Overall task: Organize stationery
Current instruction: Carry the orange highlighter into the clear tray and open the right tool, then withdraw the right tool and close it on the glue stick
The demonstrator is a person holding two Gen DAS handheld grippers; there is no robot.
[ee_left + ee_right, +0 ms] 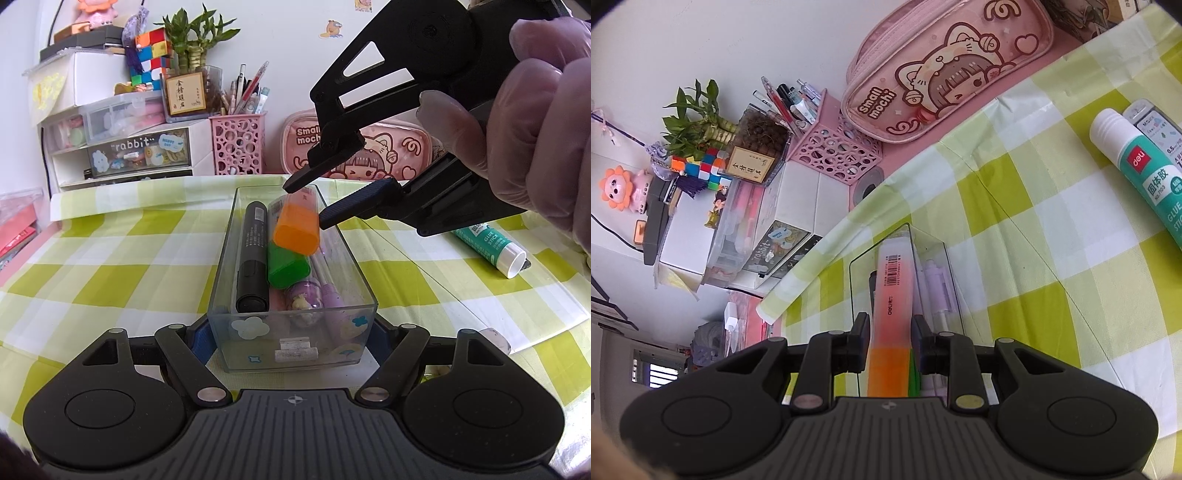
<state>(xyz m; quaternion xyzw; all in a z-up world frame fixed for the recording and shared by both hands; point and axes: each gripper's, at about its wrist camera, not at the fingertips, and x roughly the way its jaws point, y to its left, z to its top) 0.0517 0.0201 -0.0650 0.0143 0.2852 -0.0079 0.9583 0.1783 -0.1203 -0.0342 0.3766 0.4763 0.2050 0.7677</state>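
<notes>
A clear plastic box (343,258) stands on the checked cloth, and my left gripper (291,332) is shut on its near end, one finger on each side wall. Inside lie a black marker (253,254), a green highlighter (286,267) and purple pens (325,280). My right gripper (310,203) comes in from the upper right, shut on an orange highlighter (297,229) that hangs tilted over the box, cap end towards me. In the right wrist view the orange highlighter (890,325) runs straight out between the right gripper's (891,332) pads, its far end inside the box (860,273).
A green glue stick (491,243) (1145,177) lies on the cloth to the right, beside a lead refill case (1160,125). At the back stand a pink pencil case (388,147), a pink pen holder (238,144) and drawer units (140,151). A gloved hand (546,122) holds the right gripper.
</notes>
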